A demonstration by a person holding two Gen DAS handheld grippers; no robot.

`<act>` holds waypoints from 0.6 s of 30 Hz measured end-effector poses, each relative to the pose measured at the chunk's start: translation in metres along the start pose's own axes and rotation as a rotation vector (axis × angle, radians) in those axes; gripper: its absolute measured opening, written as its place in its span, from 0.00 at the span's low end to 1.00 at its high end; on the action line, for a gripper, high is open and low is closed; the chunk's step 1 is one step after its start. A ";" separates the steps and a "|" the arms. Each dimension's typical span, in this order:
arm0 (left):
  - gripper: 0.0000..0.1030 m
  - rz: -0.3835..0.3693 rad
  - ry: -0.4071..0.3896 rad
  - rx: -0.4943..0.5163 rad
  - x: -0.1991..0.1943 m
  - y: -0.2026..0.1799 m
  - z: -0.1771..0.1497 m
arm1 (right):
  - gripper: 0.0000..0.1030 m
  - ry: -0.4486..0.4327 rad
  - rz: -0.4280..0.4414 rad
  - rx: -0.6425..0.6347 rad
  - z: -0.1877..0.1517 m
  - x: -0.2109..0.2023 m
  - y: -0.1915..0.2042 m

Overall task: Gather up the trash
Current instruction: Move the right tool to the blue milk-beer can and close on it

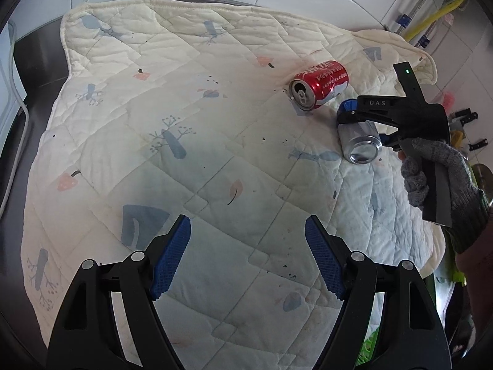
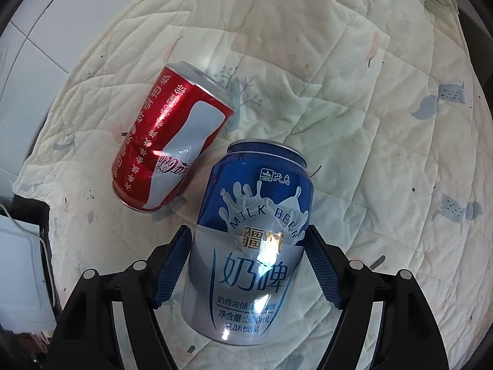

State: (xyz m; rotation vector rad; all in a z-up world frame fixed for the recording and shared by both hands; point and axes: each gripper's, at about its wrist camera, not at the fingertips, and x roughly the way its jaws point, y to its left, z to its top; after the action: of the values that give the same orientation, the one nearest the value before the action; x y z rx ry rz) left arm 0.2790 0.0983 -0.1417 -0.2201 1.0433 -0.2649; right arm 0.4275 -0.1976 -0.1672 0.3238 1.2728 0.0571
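Note:
A blue and silver milk beer can point(image 2: 249, 240) lies on the quilted mat point(image 2: 369, 123), and my right gripper point(image 2: 246, 240) is closed around its body, both blue pads against its sides. In the left wrist view the same can point(image 1: 362, 145) sits in the right gripper point(image 1: 359, 123) at the mat's right side. A dented red cola can point(image 2: 172, 141) lies on its side just left of it, apart from the fingers; it also shows in the left wrist view point(image 1: 320, 88). My left gripper point(image 1: 248, 237) is open and empty over the mat's near middle.
The cream quilted mat point(image 1: 154, 108) covers a dark tabletop point(image 1: 37, 61). White appliances stand behind it. A white cable point(image 1: 18, 129) and white board lie at the left edge. Knives point(image 1: 465, 115) and a yellow hose point(image 1: 437, 15) are at the far right.

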 end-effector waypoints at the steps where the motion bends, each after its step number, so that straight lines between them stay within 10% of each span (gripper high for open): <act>1: 0.74 -0.002 0.000 -0.001 0.000 0.000 0.000 | 0.70 0.001 -0.007 -0.002 0.001 0.001 0.000; 18: 0.74 0.026 0.003 -0.001 0.010 0.003 0.009 | 0.67 -0.007 -0.111 -0.140 -0.009 0.001 0.030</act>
State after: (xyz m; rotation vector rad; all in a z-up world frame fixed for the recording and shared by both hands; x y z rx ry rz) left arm 0.2916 0.0982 -0.1465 -0.2072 1.0486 -0.2417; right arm 0.4237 -0.1668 -0.1627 0.1329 1.2703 0.0496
